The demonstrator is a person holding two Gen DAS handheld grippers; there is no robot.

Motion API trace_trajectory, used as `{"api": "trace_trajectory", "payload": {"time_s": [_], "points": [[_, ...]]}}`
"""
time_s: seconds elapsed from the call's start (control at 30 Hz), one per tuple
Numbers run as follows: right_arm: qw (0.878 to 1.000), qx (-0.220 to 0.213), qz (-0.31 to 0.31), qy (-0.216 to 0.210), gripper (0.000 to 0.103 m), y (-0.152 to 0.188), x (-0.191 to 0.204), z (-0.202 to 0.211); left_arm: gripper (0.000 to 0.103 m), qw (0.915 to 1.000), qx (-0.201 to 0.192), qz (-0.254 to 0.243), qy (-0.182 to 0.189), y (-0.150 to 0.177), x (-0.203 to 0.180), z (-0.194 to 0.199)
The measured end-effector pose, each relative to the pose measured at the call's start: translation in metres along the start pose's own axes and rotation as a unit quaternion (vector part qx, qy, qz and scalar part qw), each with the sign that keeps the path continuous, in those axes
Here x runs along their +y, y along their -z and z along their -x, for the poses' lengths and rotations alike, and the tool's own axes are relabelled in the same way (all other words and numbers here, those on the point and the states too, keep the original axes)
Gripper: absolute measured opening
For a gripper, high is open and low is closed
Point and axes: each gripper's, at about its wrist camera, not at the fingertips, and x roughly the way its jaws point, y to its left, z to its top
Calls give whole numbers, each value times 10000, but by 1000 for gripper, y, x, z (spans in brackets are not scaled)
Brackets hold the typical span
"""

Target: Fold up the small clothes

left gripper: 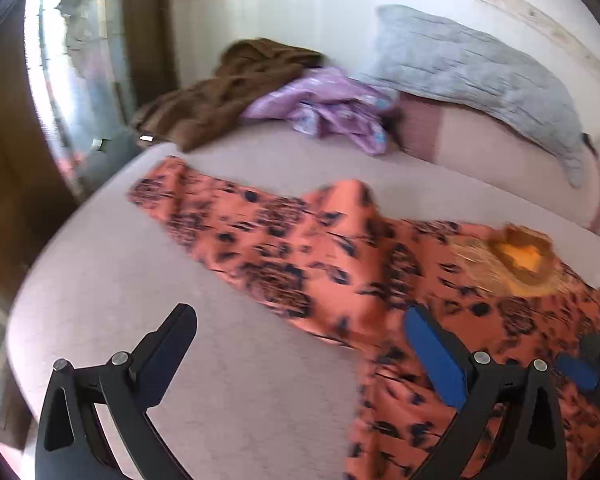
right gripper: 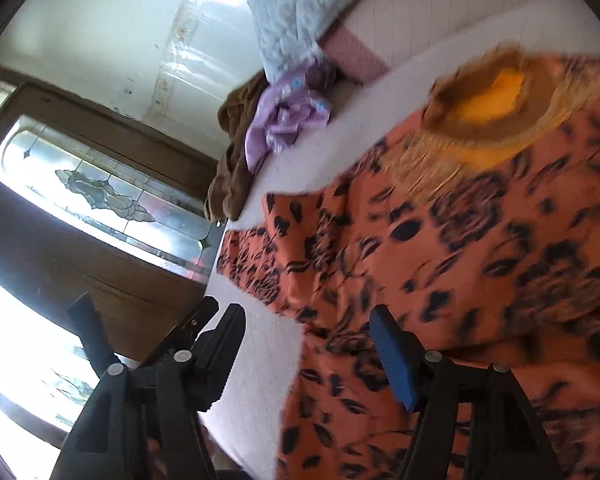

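Both claws, left (left gripper: 300,344) and right (right gripper: 304,340), gape empty above the orange dress (left gripper: 340,248) spread on the bed (left gripper: 220,360).

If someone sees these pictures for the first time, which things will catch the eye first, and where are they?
The orange garment with dark print strikes first; it lies spread across the pale bed, with a yellow-brown neckline at its right end. Behind it, near the wall, lie a crumpled lilac cloth, a brown cloth and a grey pillow. Both the left gripper and the right gripper stand open above the garment's edge.
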Motion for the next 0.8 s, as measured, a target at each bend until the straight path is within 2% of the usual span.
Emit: {"api": "trace_trajectory", "payload": {"time_s": [0.03,0.07,0.1,0.13,0.2,0.27,0.3,0.33,0.37,0.4,0.43,0.5,0.57,0.63,0.67,0.7,0.73,0.8], "points": [[9998,-138,97,78,69,-4,-3,16,103,9998,55,-51,164,2,-7,-2],[9987,-320,210,333,69,-7,-7,31,102,9995,96,-92,273,3,-14,-4],[9947,-507,333,830,66,-8,-15,45,100,9988,169,-166,428,5,-24,-8],[9891,-609,418,1276,64,-13,-26,60,93,9975,262,-263,594,8,-35,-13],[9783,-618,455,1926,28,-21,-53,78,84,9948,493,-481,754,13,-56,-27],[9616,-375,216,2708,28,-26,-97,87,71,9914,839,-814,582,24,-79,-51],[9566,-193,44,2907,25,-28,-116,87,67,9896,984,-933,491,29,-86,-61],[9559,59,-210,2930,19,-29,-139,87,66,9871,1136,-1088,306,35,-92,-71],[9601,31,-288,2782,9,-29,-149,95,66,9873,1040,-1182,206,37,-94,-71],[9638,-81,-320,2644,10,-28,-153,104,66,9876,926,-1258,136,37,-96,-64],[9670,-128,-294,2526,12,-28,-151,112,66,9889,826,-1222,179,33,-92,-53],[9736,-402,-64,2247,15,-26,-140,131,66,9944,549,-792,433,20,-69,-32],[9796,-639,315,1881,15,-19,-125,152,82,9992,378,-4,157,1,-26,-21],[9816,-776,525,1666,26,-11,-121,162,89,9977,276,558,-276,-13,16,-21],[9813,-820,559,1651,44,-8,-122,168,89,9949,261,793,-565,-20,40,-26],[9810,-859,545,1652,78,-4,-125,172,89,9904,339,995,-898,-28,67,-35],[9807,-924,512,1642,86,0,-130,176,89,9855,441,1168,-1147,-36,89,-44],[9790,-1131,552,1606,87,7,-137,174,89,9753,653,1598,-1374,-49,137,-62]]}}
